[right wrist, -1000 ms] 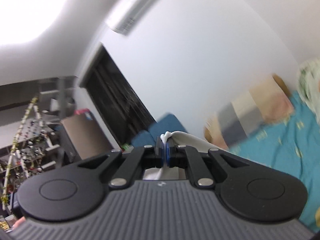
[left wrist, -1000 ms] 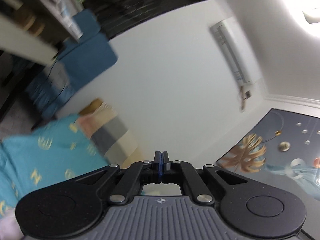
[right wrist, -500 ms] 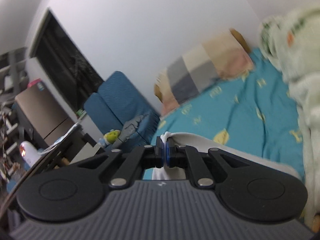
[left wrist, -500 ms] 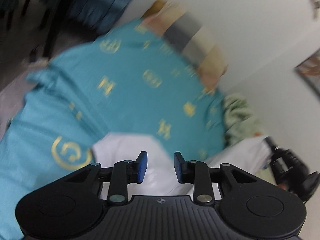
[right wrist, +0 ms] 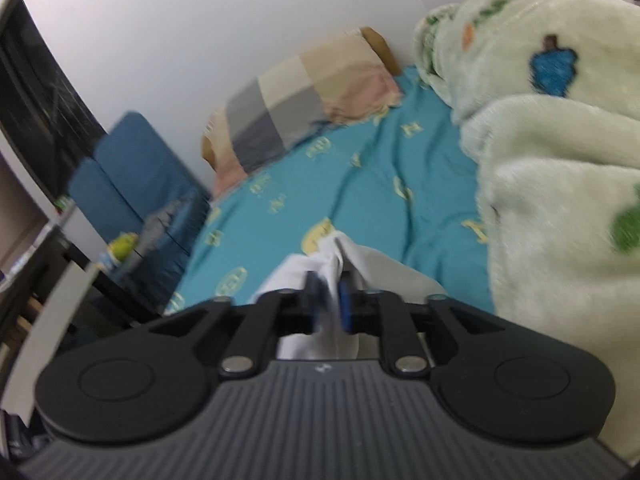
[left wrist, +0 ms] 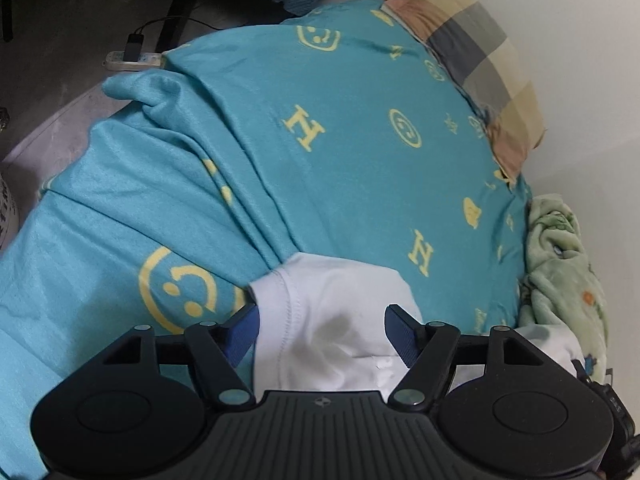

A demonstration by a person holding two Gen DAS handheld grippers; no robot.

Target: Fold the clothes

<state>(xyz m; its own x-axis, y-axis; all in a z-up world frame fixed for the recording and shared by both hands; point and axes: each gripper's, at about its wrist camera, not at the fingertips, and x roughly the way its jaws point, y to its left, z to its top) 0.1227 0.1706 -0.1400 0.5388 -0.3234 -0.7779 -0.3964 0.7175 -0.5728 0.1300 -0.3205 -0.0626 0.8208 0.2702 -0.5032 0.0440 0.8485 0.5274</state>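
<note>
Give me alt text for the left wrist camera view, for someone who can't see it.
The left tongs hang open over a white garment lying on a bed covered by a teal sheet printed with yellow smiley faces and letters. A checked pillow sits at the far end by the wall, a pale green fleece blanket is bunched at the right, and a power strip lies on the floor beyond.

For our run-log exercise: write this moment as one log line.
left gripper: open over white garment | right gripper: shut on white garment | surface: teal bedsheet
</note>
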